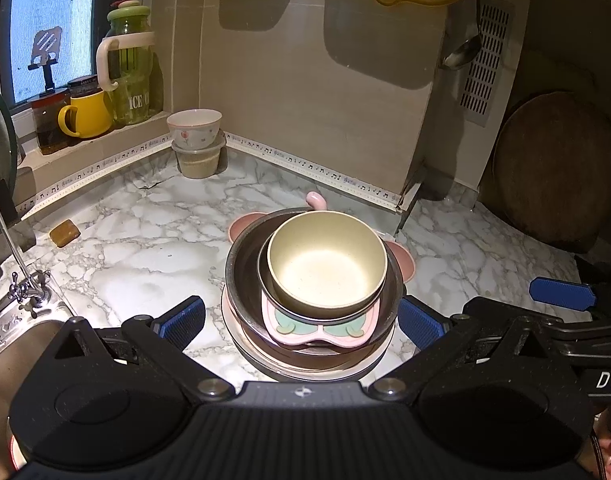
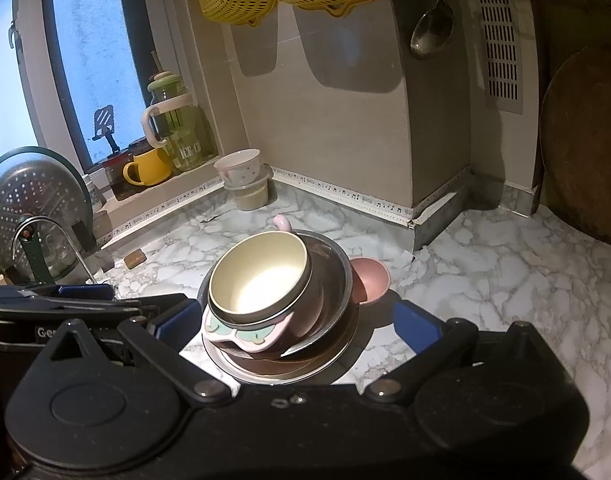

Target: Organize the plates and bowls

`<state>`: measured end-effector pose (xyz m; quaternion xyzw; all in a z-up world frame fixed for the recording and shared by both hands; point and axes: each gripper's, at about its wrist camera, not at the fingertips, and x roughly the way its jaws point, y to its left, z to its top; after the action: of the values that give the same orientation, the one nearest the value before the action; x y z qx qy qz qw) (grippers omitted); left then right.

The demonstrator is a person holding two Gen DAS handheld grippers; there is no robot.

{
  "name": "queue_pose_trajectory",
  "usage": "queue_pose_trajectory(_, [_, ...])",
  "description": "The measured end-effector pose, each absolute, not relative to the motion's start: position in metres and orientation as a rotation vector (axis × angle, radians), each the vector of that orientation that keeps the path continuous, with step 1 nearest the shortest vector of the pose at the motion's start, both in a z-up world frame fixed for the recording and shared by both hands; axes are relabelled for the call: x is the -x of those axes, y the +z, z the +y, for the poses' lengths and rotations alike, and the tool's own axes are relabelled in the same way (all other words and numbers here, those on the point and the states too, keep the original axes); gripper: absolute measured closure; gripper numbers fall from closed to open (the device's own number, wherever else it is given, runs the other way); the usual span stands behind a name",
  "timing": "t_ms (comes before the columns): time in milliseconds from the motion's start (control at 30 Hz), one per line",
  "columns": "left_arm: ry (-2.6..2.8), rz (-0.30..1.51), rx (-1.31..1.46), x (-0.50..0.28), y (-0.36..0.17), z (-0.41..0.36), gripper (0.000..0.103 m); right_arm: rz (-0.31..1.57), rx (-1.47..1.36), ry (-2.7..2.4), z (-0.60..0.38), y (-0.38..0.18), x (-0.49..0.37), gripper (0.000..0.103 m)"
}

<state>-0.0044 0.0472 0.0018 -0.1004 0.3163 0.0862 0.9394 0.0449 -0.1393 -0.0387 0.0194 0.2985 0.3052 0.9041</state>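
One "ICE" jar (image 1: 131, 68) on windowsill (image 1: 101, 148)

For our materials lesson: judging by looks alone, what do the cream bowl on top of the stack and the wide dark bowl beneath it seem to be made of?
Cream bowl: probably plastic or a fibre composite; matte, faintly speckled, with a soft glow rather than a sharp glare. Wide dark bowl: likely stainless steel; thin rim with a bright, mirror-like edge and dark reflective inside.

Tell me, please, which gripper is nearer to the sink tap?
Left. The left gripper sits open at the dish stack, the tap close on its left; the right gripper, also open at the stack, is on the left one's far side.
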Motion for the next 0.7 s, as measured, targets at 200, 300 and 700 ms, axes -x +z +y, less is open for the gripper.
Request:
queue_pose_trajectory(200, [0.174, 0.649, 0.206, 0.0034, 0.0007, 0.0470, 0.000, 0.621, -0.040, 0.630, -0.1401, -0.0402, -0.0452, 0.000])
queue_pose_trajectory(300, [0.171, 0.652, 0.208, 0.0023, 0.0001, 0.0469, 0.000, 0.622, -0.040, 0.628, -0.1405, -0.0407, -0.0459, 0.000])
queue_pose_trajectory(700, [0.169, 0.658, 0.199, -0.0021, -0.0019, 0.0456, 0.000, 0.631, -0.039, 0.625, -0.1419, -0.0426, -0.0484, 0.000])
